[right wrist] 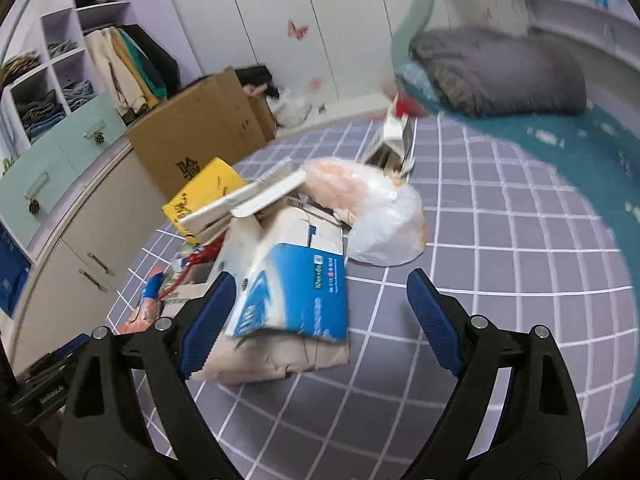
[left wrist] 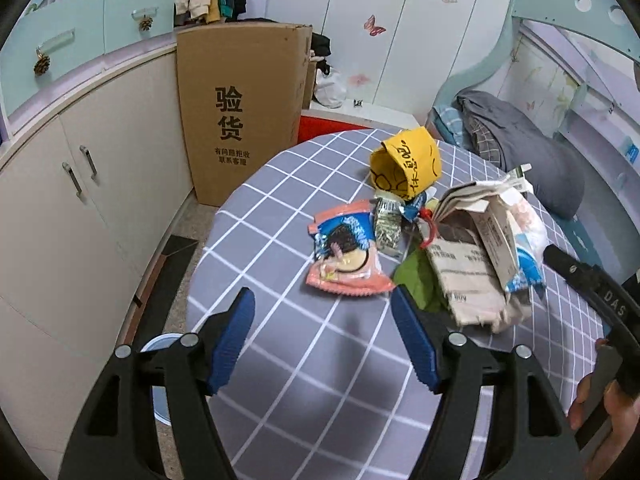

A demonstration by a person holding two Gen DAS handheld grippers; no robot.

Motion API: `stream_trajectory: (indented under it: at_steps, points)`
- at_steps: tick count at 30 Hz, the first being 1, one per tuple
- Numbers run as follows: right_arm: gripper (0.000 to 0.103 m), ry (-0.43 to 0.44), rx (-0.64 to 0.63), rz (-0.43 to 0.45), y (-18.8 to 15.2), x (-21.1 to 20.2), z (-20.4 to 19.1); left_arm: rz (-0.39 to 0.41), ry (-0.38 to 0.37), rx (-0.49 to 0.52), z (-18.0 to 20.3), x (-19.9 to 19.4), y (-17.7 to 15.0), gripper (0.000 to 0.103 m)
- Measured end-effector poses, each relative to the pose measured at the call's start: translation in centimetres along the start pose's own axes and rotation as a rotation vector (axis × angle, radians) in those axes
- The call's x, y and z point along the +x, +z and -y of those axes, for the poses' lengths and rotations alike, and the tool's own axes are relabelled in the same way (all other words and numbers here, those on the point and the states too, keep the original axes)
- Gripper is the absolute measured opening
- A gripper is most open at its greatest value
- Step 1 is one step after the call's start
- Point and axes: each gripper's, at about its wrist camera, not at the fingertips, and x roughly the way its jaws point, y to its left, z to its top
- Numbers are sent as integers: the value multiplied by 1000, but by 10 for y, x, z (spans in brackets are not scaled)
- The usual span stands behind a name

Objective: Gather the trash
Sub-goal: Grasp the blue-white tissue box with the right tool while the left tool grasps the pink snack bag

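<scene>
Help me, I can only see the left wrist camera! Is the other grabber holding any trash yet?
Observer: No. The right gripper is open, with nothing pinched.
Child: What is closest to it?
Observer: A blue-and-white pack lying on top of the paper pile, partly between its open jaws.
Child: Is anything hiding behind the pile?
Observer: Yes. A small open carton stands beyond the white plastic bag, apart from the pile.
</scene>
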Motion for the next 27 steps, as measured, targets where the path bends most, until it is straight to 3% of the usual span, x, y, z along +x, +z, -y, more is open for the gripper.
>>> stream_trajectory:
  at_steps: [4, 7, 9, 13, 16, 17, 19, 22, 27]
  points:
    - [86, 56, 37, -89, 5, 25, 7, -19, -2, -31, 2, 14, 11, 72]
    - [85, 94, 53, -110, 6, 36, 11, -45, -10, -39, 6, 28, 20, 73]
    - [85, 113, 51, -100, 4, 37, 12, -63, 24, -23, 9, 40, 26, 73]
    - [63, 144, 34, -106, 4, 38, 12, -105, 48, -30, 11, 62, 31, 73]
    - [60, 168, 31, -112, 5, 41, 12, -109, 70, 15, 16, 67, 32, 73]
    - [59, 169, 26, -110, 5, 40, 11, -108, 69, 25, 19, 67, 32, 70]
    - [57, 177, 22, -106, 4, 39, 11, -107, 70, 57, 23, 64, 31, 48]
    - [56, 188, 27, -96, 4, 36, 12, -103, 75, 83, 28, 63, 29, 43]
    - [55, 186, 27, -72, 4, 27, 13, -75, 14, 47, 23, 49, 25, 37]
